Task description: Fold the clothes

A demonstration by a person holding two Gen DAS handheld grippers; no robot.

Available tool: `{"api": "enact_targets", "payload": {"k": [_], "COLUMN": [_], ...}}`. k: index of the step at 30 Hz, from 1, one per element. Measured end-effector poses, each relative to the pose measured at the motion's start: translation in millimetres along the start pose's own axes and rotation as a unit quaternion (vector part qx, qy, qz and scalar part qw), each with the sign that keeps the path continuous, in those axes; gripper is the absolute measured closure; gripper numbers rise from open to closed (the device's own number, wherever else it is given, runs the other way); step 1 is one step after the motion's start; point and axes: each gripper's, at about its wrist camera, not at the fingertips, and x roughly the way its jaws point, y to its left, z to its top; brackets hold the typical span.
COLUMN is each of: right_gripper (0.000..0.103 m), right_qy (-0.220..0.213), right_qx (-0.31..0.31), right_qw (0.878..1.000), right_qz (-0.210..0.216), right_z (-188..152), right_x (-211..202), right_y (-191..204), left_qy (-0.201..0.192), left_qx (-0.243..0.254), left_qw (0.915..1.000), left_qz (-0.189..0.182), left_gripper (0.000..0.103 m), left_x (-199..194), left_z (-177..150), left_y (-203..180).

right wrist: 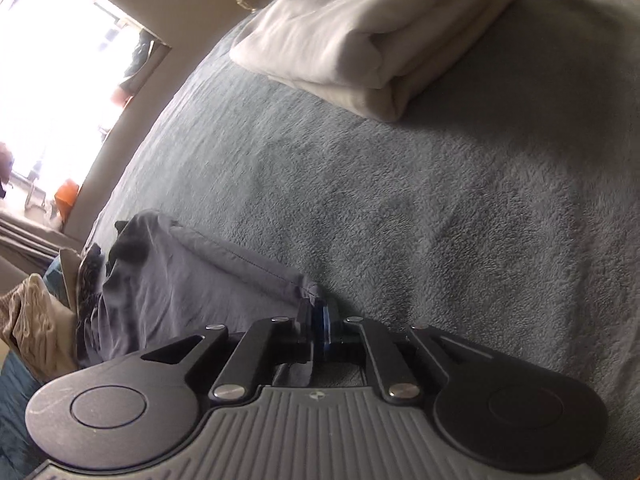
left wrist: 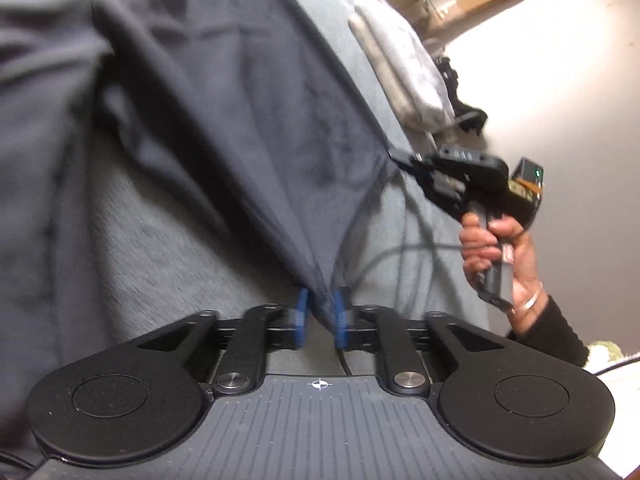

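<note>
The left gripper [left wrist: 320, 312] is pointing down at a bed covered with a grey-blue blanket [left wrist: 160, 248]. A dark blue garment [left wrist: 224, 120] is hanging between its blue pads [left wrist: 302, 308]; the pads are standing a little apart, with a gap visible on the left side of the cloth, so they are not pressing it from both sides. From this gripper the garment is spreading up and to the left, and one corner is stretching to the right, where the right gripper [left wrist: 404, 158] is pinching it. A hand [left wrist: 496, 252] in a black sleeve is holding that tool by its handle. Beyond it, farther up, a folded white cloth [left wrist: 400, 64] is lying on the blanket, and a dark cable [left wrist: 400, 250] is running across the blanket between the two grippers.

The right wrist view is showing the right gripper [right wrist: 318, 320] from close: its pads are nearly together and are clamping the hemmed corner of the dark blue garment [right wrist: 192, 280], which is trailing to the left of it over the bed edge. Ahead and to the right, well apart, the folded white cloth [right wrist: 380, 32] is resting on the blanket [right wrist: 400, 200]. Only this view is showing a bright window [right wrist: 60, 80] far to the left and a pile of other fabrics [right wrist: 36, 320] beside the bed. Only the left wrist view is showing the hand and the cable.
</note>
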Motion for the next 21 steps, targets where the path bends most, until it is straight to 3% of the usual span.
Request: {"api": "enact_targets", "payload": {"k": [6, 9, 11, 13, 15, 17, 19, 21], "right_gripper": [0.089, 0.089, 0.089, 0.088, 0.081, 0.067, 0.058, 0.058], "right_qy": [-0.026, -0.012, 0.005, 0.036, 0.071, 0.098, 0.116, 0.13], "right_qx": [-0.04, -0.109, -0.181, -0.263, -0.342, -0.417, -0.479, -0.535], "right_qw": [0.999, 0.994, 0.982, 0.959, 0.928, 0.891, 0.857, 0.824], "right_qz": [-0.009, 0.018, 0.051, 0.094, 0.131, 0.151, 0.147, 0.135], "right_z": [2.5, -7.8, -21.7, -40.0, -63.1, -91.0, -120.9, -151.3], "right_x": [-17.9, -28.5, -37.5, -44.9, -51.2, -55.2, -53.2, -48.1], "right_y": [15.1, 43.8, 70.5, 101.5, 132.1, 158.7, 177.2, 190.3], "left_qy": [-0.031, -0.055, -0.068, -0.077, -0.079, -0.079, -0.077, -0.076], "left_qx": [0.01, -0.006, -0.029, -0.043, -0.046, -0.047, -0.051, -0.054], "left_qw": [0.9994, 0.9975, 0.9948, 0.9915, 0.9891, 0.9879, 0.9878, 0.9881], "left_qz": [0.015, 0.043, 0.07, 0.096, 0.115, 0.125, 0.126, 0.123], "left_gripper": [0.079, 0.079, 0.079, 0.079, 0.079, 0.079, 0.079, 0.079], "left_x": [-15.7, -12.7, -11.1, -9.4, -7.4, -5.2, -6.3, -5.6], "left_z": [10.6, 26.4, 38.0, 48.7, 56.6, 62.5, 64.9, 66.6], "left_y": [2.3, -0.7, 4.8, 9.5, 12.8, 15.3, 19.8, 21.7]}}
